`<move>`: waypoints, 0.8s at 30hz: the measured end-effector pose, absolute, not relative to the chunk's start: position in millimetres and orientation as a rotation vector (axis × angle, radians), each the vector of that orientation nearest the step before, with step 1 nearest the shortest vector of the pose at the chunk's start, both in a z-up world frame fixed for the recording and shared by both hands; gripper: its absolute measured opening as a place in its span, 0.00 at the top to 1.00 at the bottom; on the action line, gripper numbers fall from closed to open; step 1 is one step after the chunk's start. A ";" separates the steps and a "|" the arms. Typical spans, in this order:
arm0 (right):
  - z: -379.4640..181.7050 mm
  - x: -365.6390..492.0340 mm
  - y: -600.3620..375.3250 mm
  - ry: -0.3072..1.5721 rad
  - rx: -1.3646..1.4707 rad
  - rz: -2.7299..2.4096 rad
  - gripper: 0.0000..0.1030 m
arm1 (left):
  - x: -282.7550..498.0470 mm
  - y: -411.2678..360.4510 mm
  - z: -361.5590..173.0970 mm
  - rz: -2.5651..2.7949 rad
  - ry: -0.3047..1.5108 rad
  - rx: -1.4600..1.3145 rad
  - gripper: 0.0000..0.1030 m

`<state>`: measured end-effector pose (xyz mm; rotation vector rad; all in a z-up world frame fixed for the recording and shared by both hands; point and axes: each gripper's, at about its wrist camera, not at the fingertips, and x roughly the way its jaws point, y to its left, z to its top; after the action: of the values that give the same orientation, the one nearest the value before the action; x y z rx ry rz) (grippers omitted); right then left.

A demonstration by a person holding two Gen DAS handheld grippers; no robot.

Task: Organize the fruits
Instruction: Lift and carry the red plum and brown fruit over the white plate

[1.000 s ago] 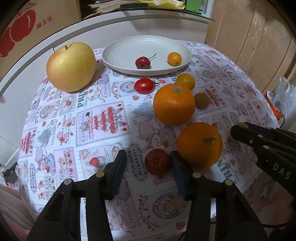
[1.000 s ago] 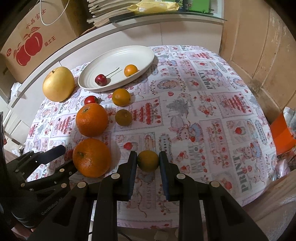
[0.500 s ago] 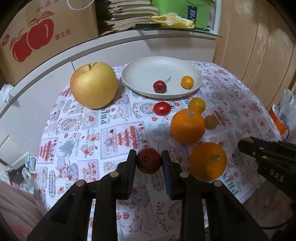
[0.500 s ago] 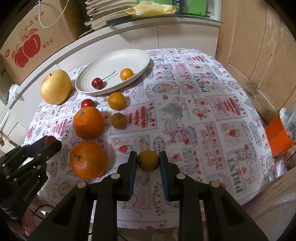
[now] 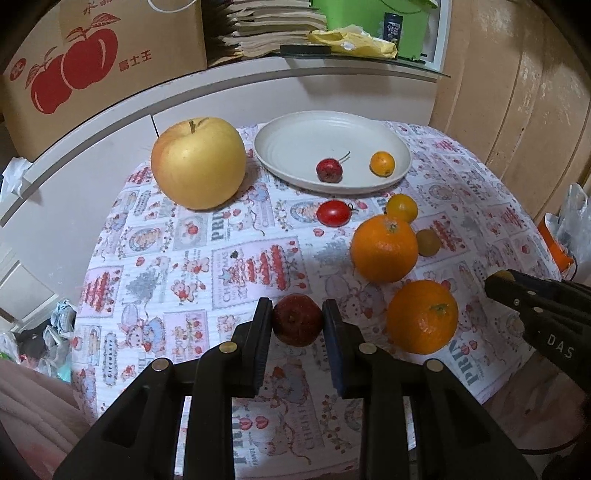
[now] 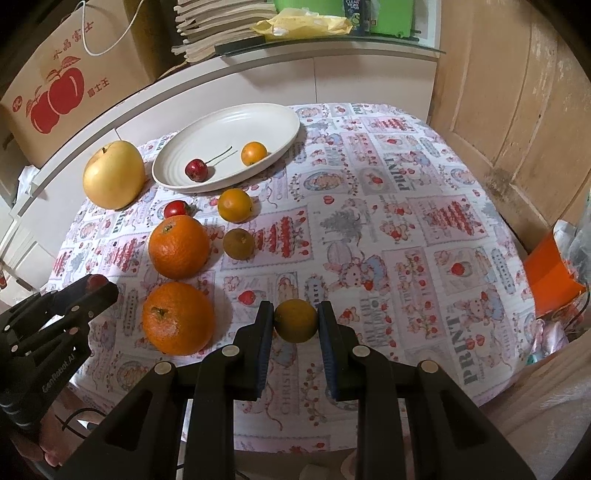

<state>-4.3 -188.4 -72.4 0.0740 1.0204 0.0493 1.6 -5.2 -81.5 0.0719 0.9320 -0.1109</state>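
Both of my grippers carry fruit. A second ago the left gripper [image 5: 297,325] had its jaws spread wide around the small dark-red round fruit [image 5: 296,319] as it lay on the cloth; now they are clamped on it and it hangs lifted above the surface, with more of the room showing at the top of the left view. The right gripper [image 6: 295,321] is unchanged, its jaws clamped on the small yellow-green citrus fruit [image 6: 295,319] as before.

On the surface, under a patchwork-print cloth [image 6: 388,221] in pink and white, the rest has not moved: a large yellow apple [image 5: 198,162] at the far left, a white ribbed plate [image 5: 295,142] beside it holding a small red stemmed fruit [image 5: 328,170] and a small orange kumquat [image 5: 382,163]. Nearer lie a red cherry tomato [image 5: 333,213], a small orange round fruit [image 5: 402,208], a dull brown-green one [image 5: 428,242] and two big oranges [image 5: 384,248].

Behind, a cardboard box printed with red apples [image 5: 92,62] stands on a white ledge, next to stacked papers [image 5: 266,29]. Wooden panelling [image 6: 517,110] closes the right side.
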 end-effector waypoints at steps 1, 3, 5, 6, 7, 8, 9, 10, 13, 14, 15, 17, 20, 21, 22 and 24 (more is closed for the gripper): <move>-68.8 -4.7 -188.2 1.014 0.070 0.049 0.75 | 1.7 -5.1 -78.2 -0.110 0.925 0.074 0.75; -61.1 -5.1 -187.8 1.000 0.058 0.049 0.75 | 1.4 -4.5 -68.9 -0.105 0.906 0.078 0.75; -52.5 -4.7 -187.3 0.979 0.048 0.045 0.75 | 1.3 -4.5 -57.8 -0.102 0.890 0.077 0.75; -47.6 -3.8 -186.9 0.970 0.044 0.043 0.75 | 1.4 -4.4 -51.3 -0.103 0.885 0.073 0.75; -43.0 -2.9 -186.6 0.962 0.040 0.042 0.75 | 1.7 -4.1 -44.4 -0.104 0.880 0.072 0.75; -36.5 -2.1 -186.1 0.952 0.035 0.044 0.75 | 1.8 -3.6 -37.4 -0.099 0.872 0.073 0.74; -30.0 -2.0 -185.5 0.943 0.029 0.046 0.75 | 1.9 -2.7 -28.7 -0.088 0.859 0.076 0.74; -23.4 -2.2 -185.0 0.933 0.027 0.049 0.75 | 2.5 -1.9 -21.7 -0.082 0.847 0.077 0.75; 1.8 0.3 -183.3 0.885 0.024 0.061 0.75 | 8.5 -0.3 0.2 -0.066 0.806 0.071 0.74; 8.8 1.2 -181.5 0.868 0.024 0.061 0.75 | 11.3 -0.6 5.8 -0.062 0.796 0.066 0.74; 18.5 3.3 -179.5 0.845 0.026 0.063 0.75 | 14.3 -1.1 12.2 -0.061 0.785 0.058 0.74; 34.1 8.8 -176.3 0.810 0.048 0.067 0.75 | 21.5 -3.5 26.3 -0.066 0.757 0.053 0.74; 59.5 18.3 -177.3 0.730 0.124 0.028 0.75 | 33.1 -7.6 52.2 -0.068 0.689 0.060 0.74; 69.7 21.1 -179.0 0.682 0.163 -0.026 0.75 | 36.4 -7.5 62.0 -0.073 0.661 0.050 0.74; 76.4 23.3 -179.2 0.652 0.188 -0.045 0.75 | 39.3 -7.5 70.7 -0.076 0.637 0.041 0.74; 85.9 30.1 -177.1 0.616 0.216 -0.037 0.75 | 44.6 -6.6 82.4 -0.067 0.604 0.034 0.74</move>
<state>30.1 -177.1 85.9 0.2162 0.6164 -0.0365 44.6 -6.6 82.4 0.0336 0.6038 -0.0671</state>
